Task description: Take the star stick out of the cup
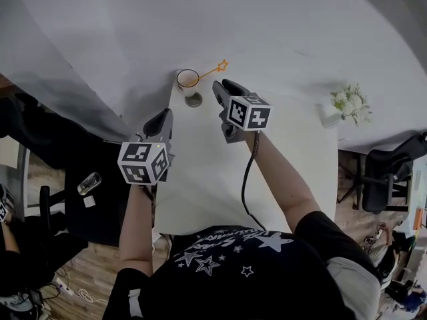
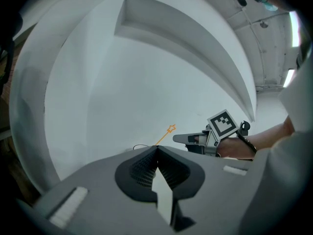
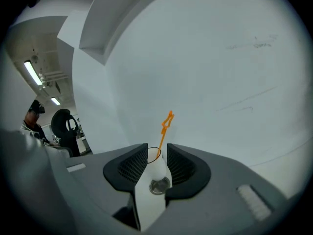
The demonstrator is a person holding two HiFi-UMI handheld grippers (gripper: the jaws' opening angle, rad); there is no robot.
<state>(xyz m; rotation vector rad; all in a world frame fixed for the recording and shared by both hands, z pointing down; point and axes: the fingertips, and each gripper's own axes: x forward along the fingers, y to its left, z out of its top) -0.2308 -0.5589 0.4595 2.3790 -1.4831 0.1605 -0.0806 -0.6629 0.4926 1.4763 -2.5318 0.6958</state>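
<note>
A clear cup (image 1: 188,81) stands at the far end of the white table (image 1: 200,185), and an orange star stick (image 1: 222,65) leans out of it to the right. My right gripper (image 1: 218,89) is just right of the cup and open; nothing is held. In the right gripper view the cup (image 3: 157,173) shows through the gap of the right gripper (image 3: 157,148), with the star stick (image 3: 167,122) rising above it. My left gripper (image 1: 165,117) hangs back to the cup's left, shut and empty. In the left gripper view the left gripper (image 2: 157,149) is closed tip to tip, below the star stick (image 2: 170,129).
A small pot of white flowers (image 1: 347,104) sits at the table's right edge. Black chairs stand on both sides (image 1: 383,172), and a dark stool with a small item (image 1: 89,183) is at the left. A white wall rises behind the cup.
</note>
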